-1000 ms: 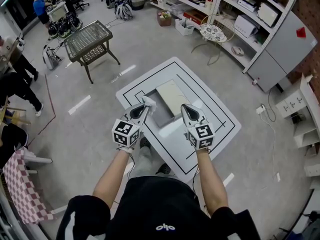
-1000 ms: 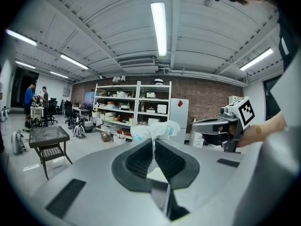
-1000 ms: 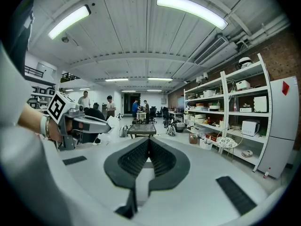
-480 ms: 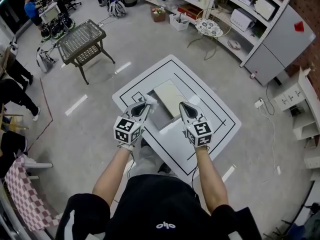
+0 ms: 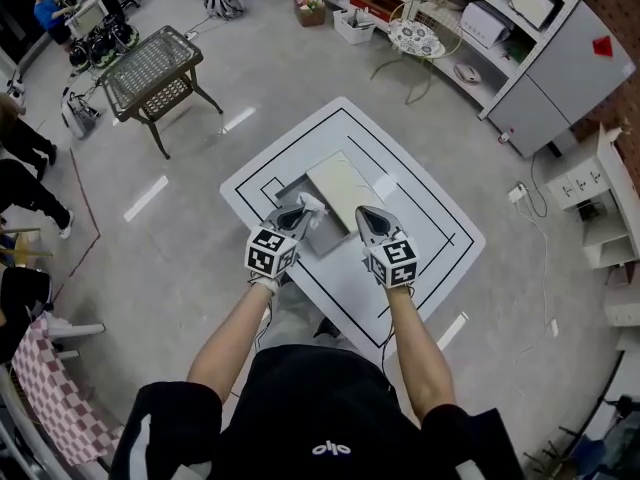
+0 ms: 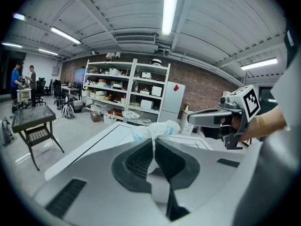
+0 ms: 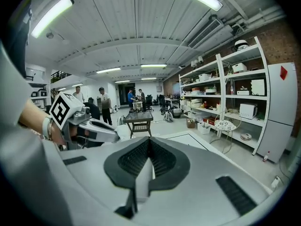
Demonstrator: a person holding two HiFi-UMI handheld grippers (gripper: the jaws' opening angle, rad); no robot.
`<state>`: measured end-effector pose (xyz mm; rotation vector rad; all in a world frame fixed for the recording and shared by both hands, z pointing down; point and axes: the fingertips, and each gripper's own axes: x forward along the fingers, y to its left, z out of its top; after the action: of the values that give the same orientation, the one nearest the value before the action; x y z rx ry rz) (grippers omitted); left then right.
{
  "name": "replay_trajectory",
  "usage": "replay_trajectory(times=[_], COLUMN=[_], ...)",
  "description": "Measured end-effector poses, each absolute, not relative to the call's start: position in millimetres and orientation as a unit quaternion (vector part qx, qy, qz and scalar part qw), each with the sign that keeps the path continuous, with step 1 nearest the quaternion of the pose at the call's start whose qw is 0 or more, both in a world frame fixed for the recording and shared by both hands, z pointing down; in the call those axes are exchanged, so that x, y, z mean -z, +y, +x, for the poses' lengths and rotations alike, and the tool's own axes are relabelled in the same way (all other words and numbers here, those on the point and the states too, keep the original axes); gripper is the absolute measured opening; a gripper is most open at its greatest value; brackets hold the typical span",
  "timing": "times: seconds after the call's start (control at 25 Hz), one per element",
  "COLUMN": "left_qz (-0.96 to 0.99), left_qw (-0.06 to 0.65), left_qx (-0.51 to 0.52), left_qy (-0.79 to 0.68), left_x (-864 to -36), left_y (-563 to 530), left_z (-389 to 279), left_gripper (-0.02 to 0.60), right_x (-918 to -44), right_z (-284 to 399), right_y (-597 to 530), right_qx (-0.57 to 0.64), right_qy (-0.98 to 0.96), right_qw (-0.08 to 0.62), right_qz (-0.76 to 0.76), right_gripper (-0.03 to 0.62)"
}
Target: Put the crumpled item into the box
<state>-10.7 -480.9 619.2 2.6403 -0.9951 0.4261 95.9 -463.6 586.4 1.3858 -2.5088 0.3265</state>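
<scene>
Left gripper: jaws closed on the crumpled item; the left gripper view shows the pads pressed together with the item pinched between them and bunching out past the tips.
Crumpled item: thin white wad with a faint blue tinge, held off the table. From the head view it sits over the near-left part of the box, beside the pale flap.
Right gripper: jaws shut flat against each other, nothing between them. It is level with the left gripper and well apart from it, over the table just right of the box.
Box: low, grey inside, open, near the middle of the table. A cream flap lies folded out on its far side.
Table: white top marked with nested black rectangles.
Arms: bare forearms, black sleeves, one hand behind each marker cube.
Surroundings: dark mesh side table at far left, white shelving along the far wall, people at the left edge.
</scene>
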Motion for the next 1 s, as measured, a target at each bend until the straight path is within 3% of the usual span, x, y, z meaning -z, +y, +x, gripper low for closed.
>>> replay_trajectory(times=[0.56,1.0], left_qz=[0.891,0.863], left_qw=[0.21,0.224], left_qx=[-0.263,-0.35], left_qy=[-0.305,-0.286], left_x=[-731.0,-782.6], left_y=[-515.2,-515.7], left_z=[9.6,17.8], left_gripper=[0.021,0.021], right_x=[-666.6,-692.0], right_z=[77.4,81.9], right_y=[-495.4,-499.0], right_qx=[-0.172,-0.201], right_qy=[-0.85,-0.838], right_qw=[0.178,0.192], right_qz=[0.465,0.469], right_gripper=[0.008,0.008])
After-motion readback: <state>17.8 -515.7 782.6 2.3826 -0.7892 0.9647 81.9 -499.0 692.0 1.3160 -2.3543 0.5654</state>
